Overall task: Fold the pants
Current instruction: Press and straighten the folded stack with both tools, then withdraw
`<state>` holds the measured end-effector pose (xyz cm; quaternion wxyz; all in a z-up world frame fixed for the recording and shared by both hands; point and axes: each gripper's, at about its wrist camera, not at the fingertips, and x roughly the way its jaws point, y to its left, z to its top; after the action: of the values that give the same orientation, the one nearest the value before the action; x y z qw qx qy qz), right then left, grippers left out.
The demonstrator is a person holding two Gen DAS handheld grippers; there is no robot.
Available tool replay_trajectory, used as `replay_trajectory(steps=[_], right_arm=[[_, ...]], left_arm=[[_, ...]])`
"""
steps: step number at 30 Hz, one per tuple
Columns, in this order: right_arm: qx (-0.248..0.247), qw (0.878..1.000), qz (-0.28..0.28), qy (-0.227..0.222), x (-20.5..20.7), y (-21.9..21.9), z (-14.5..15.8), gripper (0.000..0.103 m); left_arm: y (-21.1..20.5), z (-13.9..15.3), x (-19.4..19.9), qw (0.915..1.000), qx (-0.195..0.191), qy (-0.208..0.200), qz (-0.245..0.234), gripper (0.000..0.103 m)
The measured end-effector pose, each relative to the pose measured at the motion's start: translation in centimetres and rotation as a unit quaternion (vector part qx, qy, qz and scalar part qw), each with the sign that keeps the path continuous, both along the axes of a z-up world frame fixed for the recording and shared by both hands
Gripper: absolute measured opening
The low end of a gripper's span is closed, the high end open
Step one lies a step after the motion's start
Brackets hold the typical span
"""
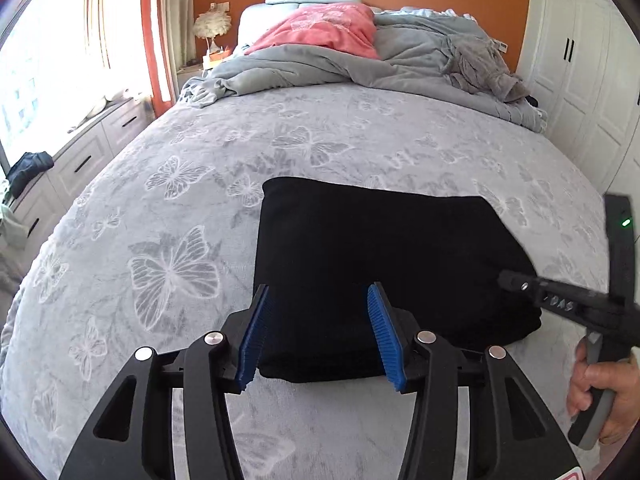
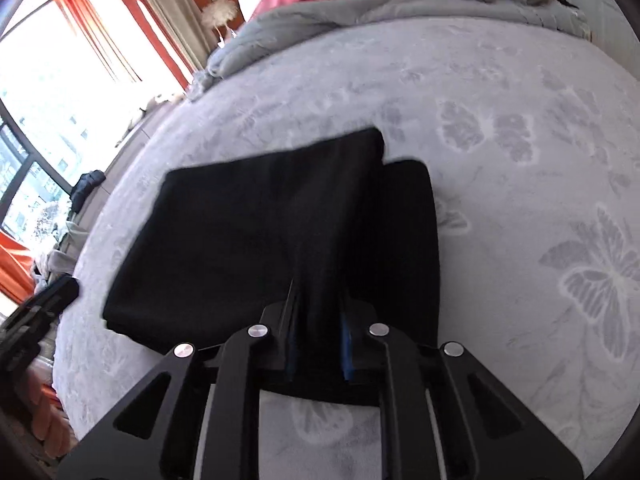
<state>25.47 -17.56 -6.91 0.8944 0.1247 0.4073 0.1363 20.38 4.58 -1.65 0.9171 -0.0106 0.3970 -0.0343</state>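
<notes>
The black pants (image 1: 372, 256) lie folded into a flat rectangle on the grey butterfly blanket (image 1: 172, 184). My left gripper (image 1: 320, 332) hovers over their near edge, open, its blue pads (image 1: 254, 340) well apart and touching nothing. My right gripper (image 1: 505, 280) comes in from the right over the pants' right edge, held by a hand (image 1: 600, 396). In the right wrist view the pants (image 2: 248, 232) show two offset layers. There the right gripper (image 2: 318, 328) has its jaws drawn close together over the near edge. No cloth looks lifted.
A rumpled grey duvet (image 1: 400, 60) and a pink pillow (image 1: 320, 28) lie at the head of the bed. Low drawers (image 1: 80, 160) with a dark garment (image 1: 30, 168) run under the window at left. White wardrobe doors (image 1: 580, 60) stand at right.
</notes>
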Motion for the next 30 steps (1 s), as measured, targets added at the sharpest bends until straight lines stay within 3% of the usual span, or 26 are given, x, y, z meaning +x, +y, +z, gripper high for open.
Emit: replay_trajectory(steps=[2,5,7,8,10,12,14,16,17,19,24,27,30], right_arm=[[-0.041,0.999,-0.001,-0.011,-1.3,0.6,0.4,0.015],[-0.099,0.994,-0.004,0.042,-0.5,1.0,-4.9,0.029],[-0.056,0.998,-0.022,0.030,-1.8,-0.1,-4.2,0.029],[-0.056,0.998,-0.026,0.033,-2.0,-0.2,-2.9,0.030],[-0.045,0.998,-0.041,-0.021,-3.7,-0.1,0.5,0.029],[-0.049,0.998,-0.028,-0.032,-4.7,0.7,1.9,0.029],[-0.065,0.997,-0.022,-0.023,-4.4,1.3,1.0,0.028],[-0.108,0.993,-0.037,0.032,-2.8,1.0,-2.8,0.020],[-0.111,0.992,-0.047,0.037,-2.1,0.9,-4.3,0.016],[-0.079,0.994,-0.063,0.033,-2.8,0.2,-3.4,0.017],[-0.068,0.993,-0.089,-0.041,-9.2,-0.2,1.9,0.023],[-0.115,0.985,-0.108,-0.065,-13.0,0.8,1.7,0.023],[-0.111,0.985,-0.115,-0.069,-15.8,2.0,-0.3,0.026]], left_arm=[[0.3,-0.5,0.1,0.9999,-0.006,0.008,0.000,0.048],[0.3,-1.8,-0.1,0.9998,-0.001,0.019,0.002,0.047],[0.3,-2.6,-0.1,0.9994,-0.002,0.034,-0.002,0.047],[0.4,-2.9,-0.1,0.9993,-0.003,0.038,0.000,0.048],[0.7,-3.3,-0.3,0.9991,0.002,0.042,0.007,0.048],[1.0,-3.5,-0.5,0.9987,-0.004,0.051,0.007,0.048],[1.1,-3.5,-0.9,0.9986,-0.006,0.051,0.011,0.048],[1.0,-3.4,-1.5,0.9988,-0.002,0.048,0.010,0.048],[0.9,-3.3,-1.9,0.9990,0.003,0.043,0.010,0.048],[0.9,-3.1,-2.6,0.9991,0.016,0.036,0.014,0.048],[1.3,-2.8,-4.8,0.9993,0.025,0.022,0.019,0.048],[1.4,-2.4,-7.0,0.9991,0.033,-0.001,0.026,0.051],[1.3,-2.7,-9.7,0.9987,0.035,-0.018,0.032,0.058]])
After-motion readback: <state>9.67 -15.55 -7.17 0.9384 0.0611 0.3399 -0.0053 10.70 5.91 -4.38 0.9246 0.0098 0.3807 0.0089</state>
